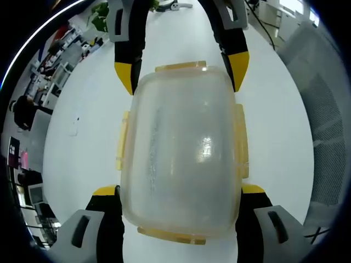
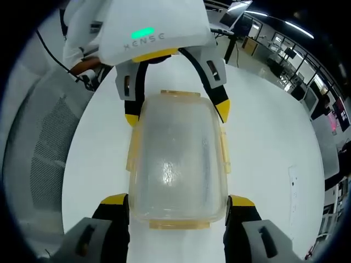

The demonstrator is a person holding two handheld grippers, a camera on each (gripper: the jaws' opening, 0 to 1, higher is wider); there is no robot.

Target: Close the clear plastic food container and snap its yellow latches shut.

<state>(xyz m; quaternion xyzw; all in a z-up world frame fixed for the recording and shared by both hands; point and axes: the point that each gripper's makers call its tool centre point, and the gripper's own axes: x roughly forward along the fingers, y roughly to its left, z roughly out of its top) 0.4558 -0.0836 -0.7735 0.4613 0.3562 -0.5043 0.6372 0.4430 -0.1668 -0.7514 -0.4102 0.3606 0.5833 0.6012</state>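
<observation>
A clear plastic food container [image 1: 181,148] lies on the white table [image 1: 82,159] with its frosted lid on top. Yellow latches [image 1: 122,139] stick out flat from its sides and ends. My left gripper [image 1: 178,190] stands open, its yellow-tipped jaws on either side of the container's near end, close against the walls. My right gripper [image 1: 182,68] straddles the far end in the same way. In the right gripper view the container [image 2: 178,159] sits between my right gripper [image 2: 179,200] and the left gripper [image 2: 177,115], with a side latch [image 2: 224,150] flared outward.
A grey mesh chair [image 1: 323,126] stands beside the table, also seen as the chair [image 2: 44,153]. A person in white [image 2: 82,33] is behind the left gripper. A small paper slip [image 1: 74,126] lies on the table. Office desks fill the background.
</observation>
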